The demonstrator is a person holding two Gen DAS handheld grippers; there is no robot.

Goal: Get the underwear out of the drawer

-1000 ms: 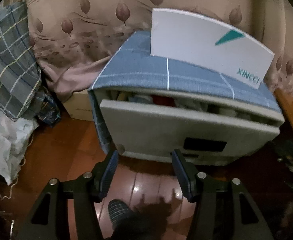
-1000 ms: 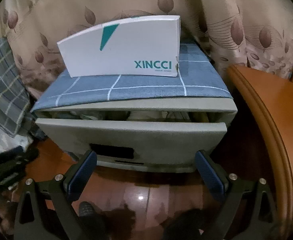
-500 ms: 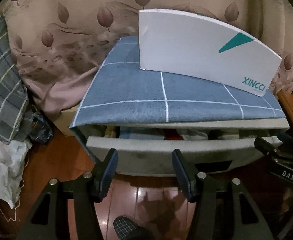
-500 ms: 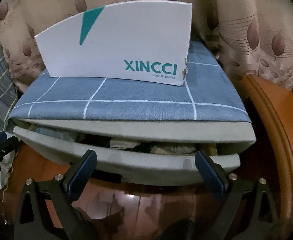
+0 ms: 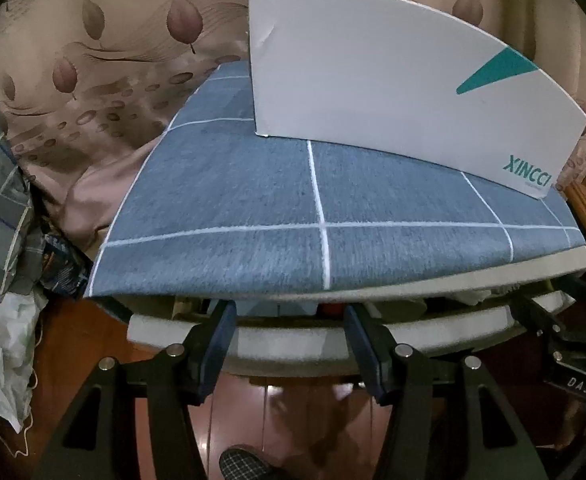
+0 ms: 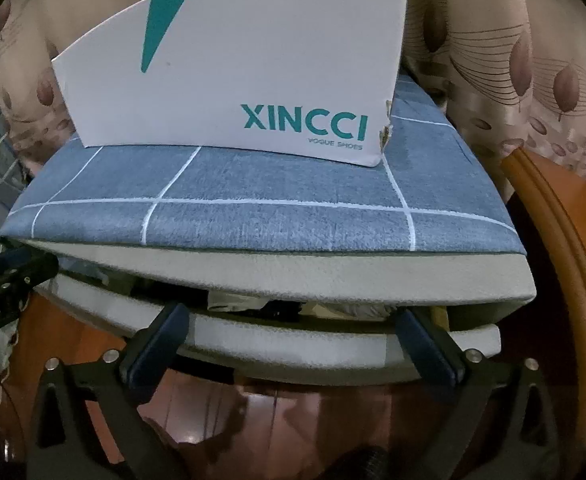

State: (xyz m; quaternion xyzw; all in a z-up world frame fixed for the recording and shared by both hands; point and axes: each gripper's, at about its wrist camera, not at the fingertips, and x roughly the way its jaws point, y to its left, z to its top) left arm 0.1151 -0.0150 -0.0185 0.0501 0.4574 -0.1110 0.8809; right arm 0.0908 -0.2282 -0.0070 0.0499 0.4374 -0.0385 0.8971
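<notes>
Both grippers, left [image 5: 289,312] and right [image 6: 293,314], now closer to grey fabric drawer [image 6: 293,342], jaws wide, empty; folded underwear [image 6: 237,300] reachable.

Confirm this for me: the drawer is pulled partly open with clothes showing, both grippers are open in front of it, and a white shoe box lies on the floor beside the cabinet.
One thing is wrong: the white shoe box stands on top of the cabinet, on its blue checked cloth, not on the floor, as the right wrist view shows. The drawer is partly open with clothes showing, and the left gripper and right gripper are open before it.
</notes>
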